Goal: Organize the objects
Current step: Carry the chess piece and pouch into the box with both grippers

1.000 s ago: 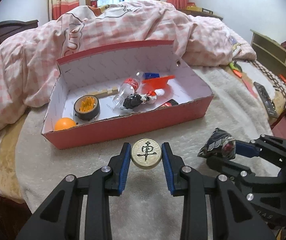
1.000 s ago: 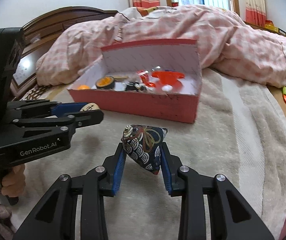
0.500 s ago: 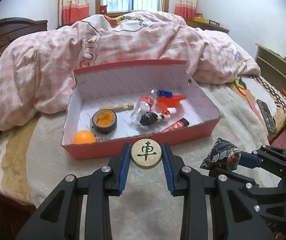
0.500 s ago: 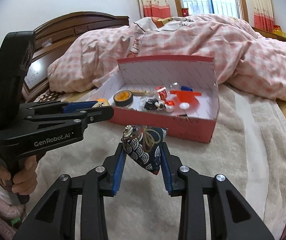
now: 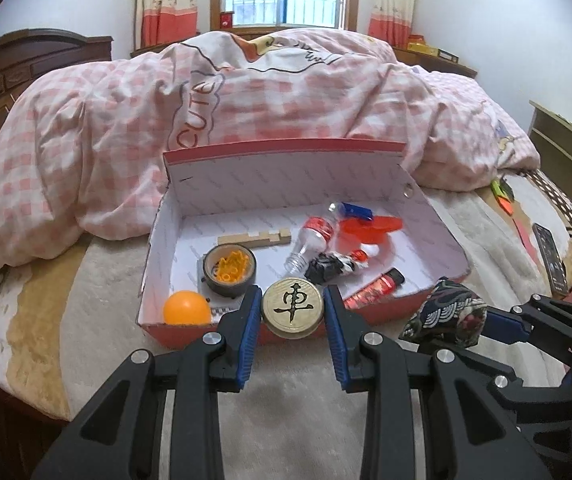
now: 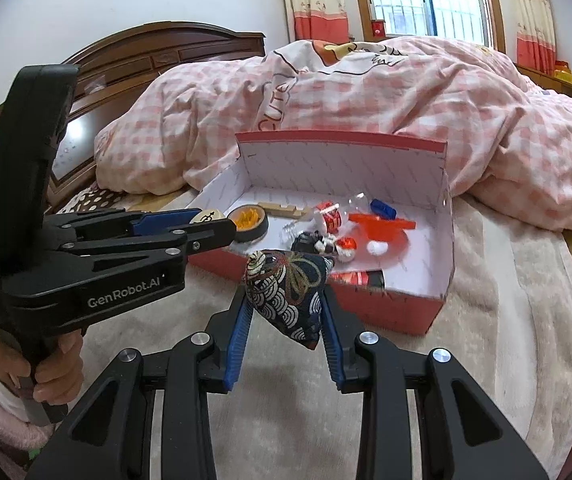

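My left gripper (image 5: 292,312) is shut on a round wooden chess piece (image 5: 292,307) with a black character, held over the near wall of the red box (image 5: 286,150). My right gripper (image 6: 286,300) is shut on a dark patterned beanbag (image 6: 288,296), just short of the same box (image 6: 418,312). In the left wrist view the beanbag (image 5: 444,312) hangs at the right. In the right wrist view the chess piece (image 6: 207,216) shows between the left gripper's fingers, near the box's left end. Inside the box lie an orange ball (image 5: 187,309), a tape roll (image 5: 229,269), a plastic bottle (image 5: 312,240) and several small items.
The box rests on a cream blanket (image 5: 97,308) on a bed, with a pink checked duvet (image 5: 105,132) heaped behind it. A remote (image 5: 550,258) and orange items (image 5: 504,196) lie at the bed's right edge. A hand (image 6: 51,364) holds the left gripper's handle.
Both grippers have risen and moved toward the box, each still holding its object. The box now appears nearer and more of its inside shows.
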The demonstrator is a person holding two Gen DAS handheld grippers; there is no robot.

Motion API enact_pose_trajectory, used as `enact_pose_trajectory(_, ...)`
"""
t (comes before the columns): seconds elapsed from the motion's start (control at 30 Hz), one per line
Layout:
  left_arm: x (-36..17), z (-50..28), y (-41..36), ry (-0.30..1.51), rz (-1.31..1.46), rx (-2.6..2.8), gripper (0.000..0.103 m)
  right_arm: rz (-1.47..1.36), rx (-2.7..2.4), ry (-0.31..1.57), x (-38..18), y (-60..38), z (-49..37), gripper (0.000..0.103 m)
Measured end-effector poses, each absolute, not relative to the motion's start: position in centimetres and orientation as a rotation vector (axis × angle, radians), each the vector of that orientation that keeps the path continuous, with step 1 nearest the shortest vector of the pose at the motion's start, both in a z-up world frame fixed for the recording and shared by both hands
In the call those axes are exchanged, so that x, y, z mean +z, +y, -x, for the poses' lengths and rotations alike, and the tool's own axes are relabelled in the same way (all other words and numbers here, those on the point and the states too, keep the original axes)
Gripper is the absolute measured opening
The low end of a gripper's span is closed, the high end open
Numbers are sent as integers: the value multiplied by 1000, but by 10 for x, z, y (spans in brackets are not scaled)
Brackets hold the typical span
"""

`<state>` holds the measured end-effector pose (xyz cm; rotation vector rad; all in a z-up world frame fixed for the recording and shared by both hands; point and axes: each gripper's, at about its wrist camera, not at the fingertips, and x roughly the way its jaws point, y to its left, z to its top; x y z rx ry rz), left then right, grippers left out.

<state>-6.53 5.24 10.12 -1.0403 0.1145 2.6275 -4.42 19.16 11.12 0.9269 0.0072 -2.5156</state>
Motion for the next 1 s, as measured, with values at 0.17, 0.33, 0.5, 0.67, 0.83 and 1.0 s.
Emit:
enact_pose_trajectory(0.17,100,84,56,121,1059,2648,31,-940,-2533,19,114,188,62,34)
enact_pose_trajectory(0.33,97,105,60,110,1088,2656,31,-961,-2548,1,114,188,84,34)
enact_pose_trajectory(0.5,93,122,60,89,1116,2671,31,-993,-2566,-1,111,188,101,34)
enact_pose_trajectory(0.67,82,137,59,76,1180,2678,31,-1041,-2572,-4,104,187,114,34)
enact_pose_trajectory(0.83,71,149,56,62,1234,2675,31,-1082,-2574,1,95,185,125,34)
enact_pose_trajectory(1.0,64,156,56,65,1254,2678,31,-1106,-2584,8,90,183,135,34)
